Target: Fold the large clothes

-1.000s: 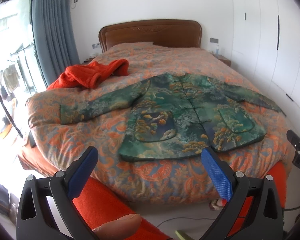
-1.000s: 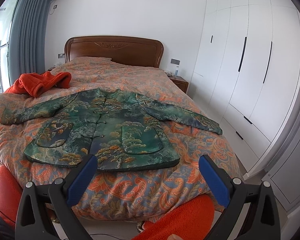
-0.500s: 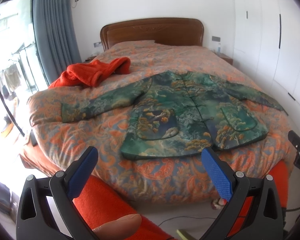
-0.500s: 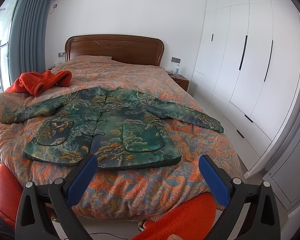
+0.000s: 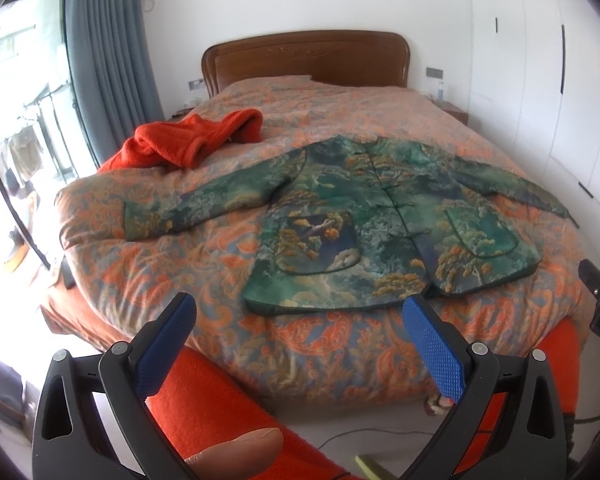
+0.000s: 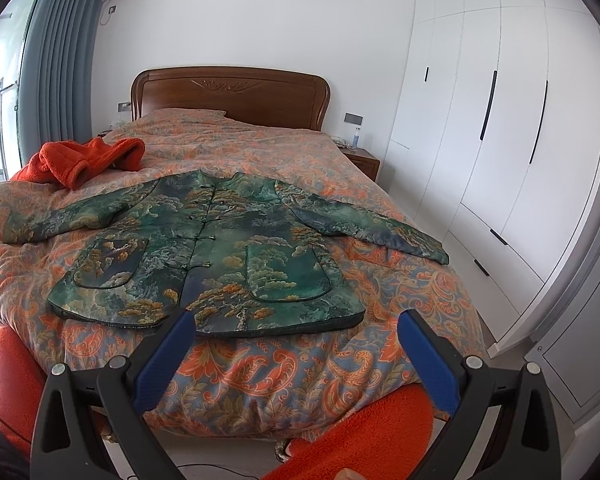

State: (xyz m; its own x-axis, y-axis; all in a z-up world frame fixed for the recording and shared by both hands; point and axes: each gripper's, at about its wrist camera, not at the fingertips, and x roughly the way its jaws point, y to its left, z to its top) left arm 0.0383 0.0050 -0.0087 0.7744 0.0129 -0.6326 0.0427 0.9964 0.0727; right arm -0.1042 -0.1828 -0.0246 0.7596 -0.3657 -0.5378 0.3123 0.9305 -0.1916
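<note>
Lying flat on bed [image 6: 340, 360], jacket [image 6: 220, 248] beyond left gripper [image 5: 300, 320], right gripper [image 6: 296, 332]; jaws wide, empty.

White walls, white wardrobe [image 6: 480, 152], wooden headboard [image 6: 228, 96], grey curtain [image 5: 108, 60].
</note>
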